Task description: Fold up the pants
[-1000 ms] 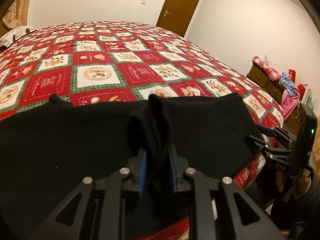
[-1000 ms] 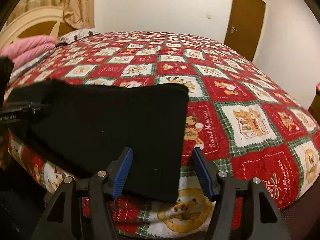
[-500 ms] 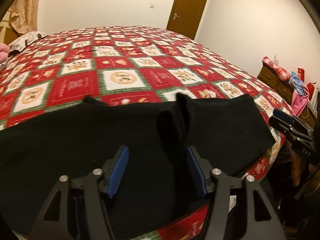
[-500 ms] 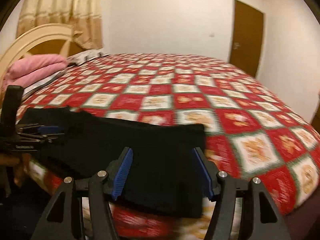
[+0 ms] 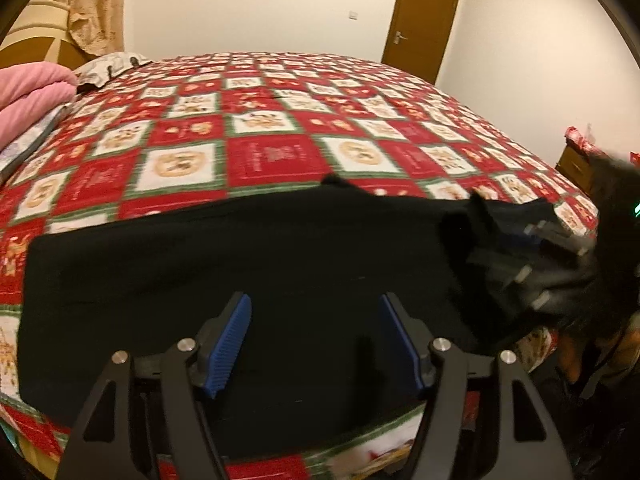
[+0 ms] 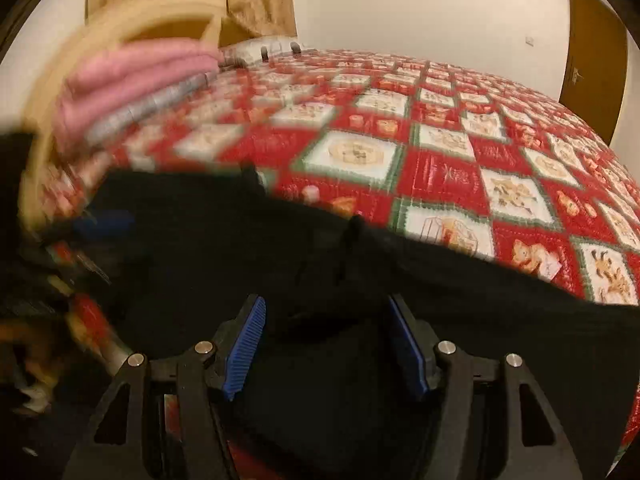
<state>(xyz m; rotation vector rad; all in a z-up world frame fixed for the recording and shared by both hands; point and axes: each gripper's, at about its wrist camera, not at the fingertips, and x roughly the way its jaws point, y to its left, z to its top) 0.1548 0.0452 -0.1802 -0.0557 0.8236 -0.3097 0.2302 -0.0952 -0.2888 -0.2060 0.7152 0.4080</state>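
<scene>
**A:** We're at the bed [image 5: 280, 152], and the black pants [image 5: 248, 264] lie flat along its near edge, spread wide over the red, white and green patchwork quilt [image 6: 472, 176].

**B:** Left gripper [image 5: 316, 340] first: its jaws are opening as we speak. The blue pads [image 5: 230, 340] stand apart on either side, with black cloth beneath and between them, but neither pad presses on it. Released, I'd call that.

**A:** Agreed. And the right gripper [image 6: 326, 346]?

**B:** Jaws spread there too, hovering above the dark fabric. There's a small raised pucker of cloth [image 6: 352, 232] just beyond its fingertips, standing up from the pants. The pads aren't pinching anything.

**A:** From the left wrist view you can catch the right gripper [image 5: 532, 264] at the far right edge, blurred, over the end of the pants where the fabric bunches up.

**B:** And the right wrist view returns the favour: the left gripper [image 6: 100, 224] is a smear at the left edge, with a blue pad just about readable.

**A:** Background check: pink folded bedding [image 5: 32, 96] by the headboard [image 6: 132, 20], and a brown door [image 5: 420, 20] in the far wall.
</scene>
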